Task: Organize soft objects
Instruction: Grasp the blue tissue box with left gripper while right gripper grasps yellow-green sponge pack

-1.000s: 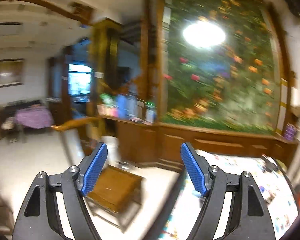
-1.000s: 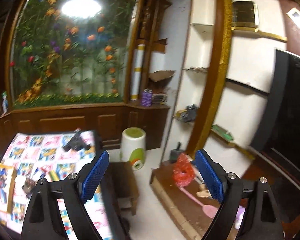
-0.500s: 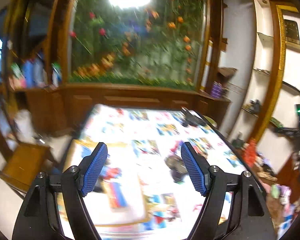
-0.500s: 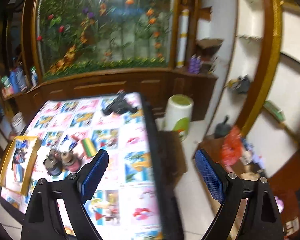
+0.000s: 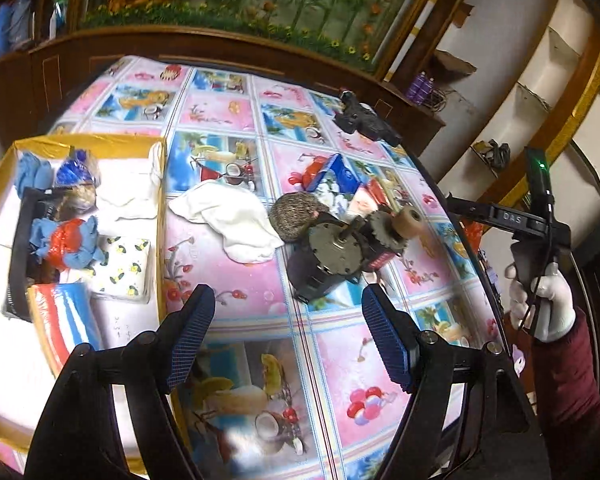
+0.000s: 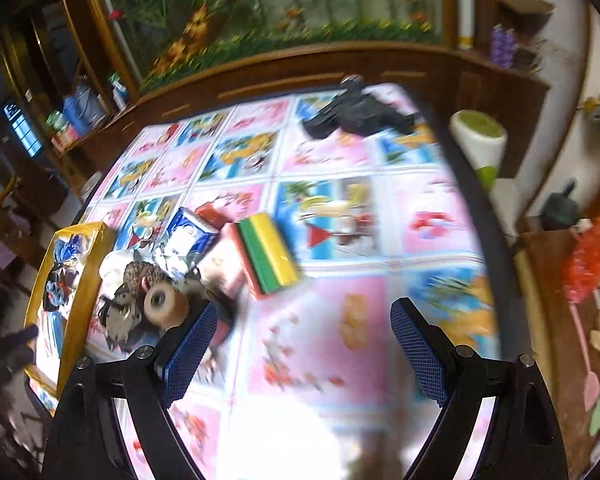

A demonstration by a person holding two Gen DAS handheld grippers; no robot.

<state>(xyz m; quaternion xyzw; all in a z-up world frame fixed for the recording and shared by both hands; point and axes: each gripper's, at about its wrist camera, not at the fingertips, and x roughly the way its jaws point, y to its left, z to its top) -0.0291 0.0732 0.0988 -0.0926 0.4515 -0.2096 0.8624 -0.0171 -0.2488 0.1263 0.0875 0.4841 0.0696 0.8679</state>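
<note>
My left gripper (image 5: 286, 298) hangs open over the patterned tablecloth (image 5: 340, 360), with nothing between its blue pads. Beyond it lie a white cloth (image 5: 228, 220), a brown bristly soft toy (image 5: 294, 216) and a dark motor with a roller (image 5: 336, 256). At the left a yellow-rimmed box (image 5: 88, 142) holds blue cloths, a white cloth and a lemon-print pad (image 5: 122, 266). My right gripper (image 6: 304, 314) is open and empty above the cloth, just short of a red, green and yellow striped sponge (image 6: 268, 258). A blue packet (image 6: 188, 236) lies left of the sponge.
A black toy gun (image 5: 362, 120) lies at the table's far edge. A white-gloved hand in a dark red sleeve (image 5: 544, 304) holds the other gripper's handle at the table's right edge. Beside the table stand a white and green stool (image 6: 480, 140) and wooden cabinets.
Both views have swung down from the flower wall and room to the table top. The objects and box have come close. Both grippers kept their jaws open.
</note>
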